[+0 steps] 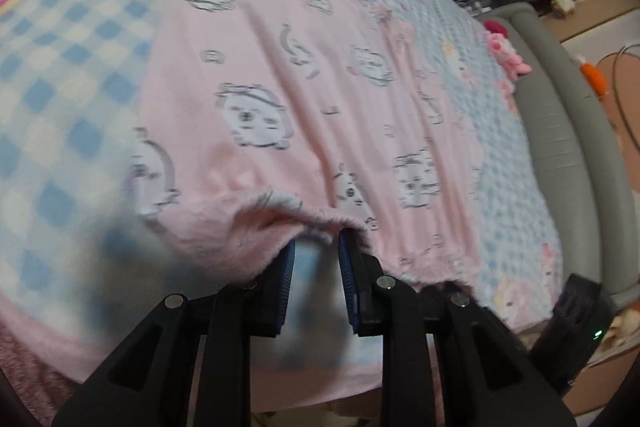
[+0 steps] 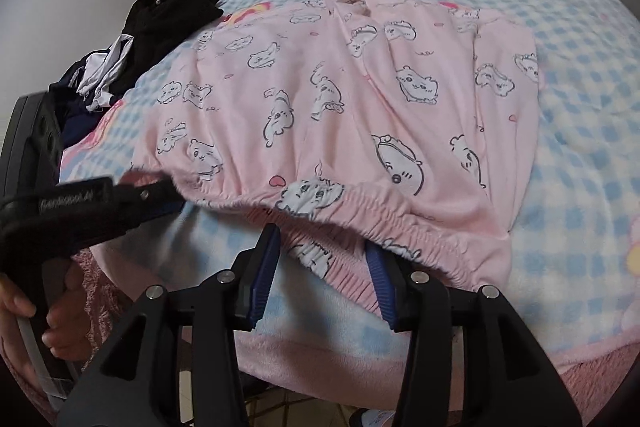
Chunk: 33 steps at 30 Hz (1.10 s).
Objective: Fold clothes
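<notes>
Both grippers sit at the pink pajama pants' (image 2: pixel 344 99) waistband on the bed (image 2: pixel 580 155): left gripper (image 1: pixel 316 247) and right gripper (image 2: pixel 324 247) loose around it. Lifting now, I'd likely drop the waistband.

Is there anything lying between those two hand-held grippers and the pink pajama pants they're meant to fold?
Nothing visible. The left hand-held gripper and the right hand-held gripper are both already at the pink pajama pants' near edge.
</notes>
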{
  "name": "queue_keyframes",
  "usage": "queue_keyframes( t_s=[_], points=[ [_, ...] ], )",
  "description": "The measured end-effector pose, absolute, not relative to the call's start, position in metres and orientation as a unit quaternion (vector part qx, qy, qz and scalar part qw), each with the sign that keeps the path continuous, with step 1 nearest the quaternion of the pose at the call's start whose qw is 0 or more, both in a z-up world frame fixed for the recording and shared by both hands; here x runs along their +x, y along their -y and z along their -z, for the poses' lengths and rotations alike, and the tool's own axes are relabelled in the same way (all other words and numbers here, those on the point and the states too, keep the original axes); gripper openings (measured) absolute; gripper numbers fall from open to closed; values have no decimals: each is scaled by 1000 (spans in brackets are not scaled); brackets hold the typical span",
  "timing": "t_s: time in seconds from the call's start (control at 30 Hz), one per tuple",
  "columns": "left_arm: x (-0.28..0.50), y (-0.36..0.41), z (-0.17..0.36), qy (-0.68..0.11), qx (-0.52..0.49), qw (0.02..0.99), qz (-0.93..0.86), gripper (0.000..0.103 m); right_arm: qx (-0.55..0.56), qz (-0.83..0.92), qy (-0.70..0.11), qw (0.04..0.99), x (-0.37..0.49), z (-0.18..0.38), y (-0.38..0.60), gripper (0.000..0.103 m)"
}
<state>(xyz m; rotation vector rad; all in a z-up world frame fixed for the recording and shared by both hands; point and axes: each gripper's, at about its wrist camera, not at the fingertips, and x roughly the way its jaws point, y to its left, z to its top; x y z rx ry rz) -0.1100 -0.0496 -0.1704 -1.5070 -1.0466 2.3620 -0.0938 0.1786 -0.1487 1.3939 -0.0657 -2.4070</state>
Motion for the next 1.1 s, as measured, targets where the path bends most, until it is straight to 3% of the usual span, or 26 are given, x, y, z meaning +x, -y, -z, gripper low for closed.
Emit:
queue_keyframes(
  t_s=[0.23, 0.3, 0.4, 0.5, 0.83, 1.1],
  points=[
    [-117, 42, 178, 341, -513, 51, -786, 23, 493, 857, 17, 152, -93, 155, -180, 45],
    [-116, 43, 179, 336, -513, 43, -789, 9, 497, 856, 10, 143, -93, 160, -179, 46],
    [-110, 44, 170, 325, -497, 46, -803, 7, 492, 859, 8, 144, -88, 155, -179, 46],
    [-106, 44, 161, 305, -484, 53, -818, 6, 486, 858, 27, 161, -84, 146, -182, 46],
    [-120, 54, 184, 356, -492, 66, -792, 6, 475, 859, 34, 189, -87, 125, -172, 46],
    [-88, 54, 159, 303, -481, 67, -820, 5, 495, 835, 61, 233, -91, 136, -171, 48]
  ],
)
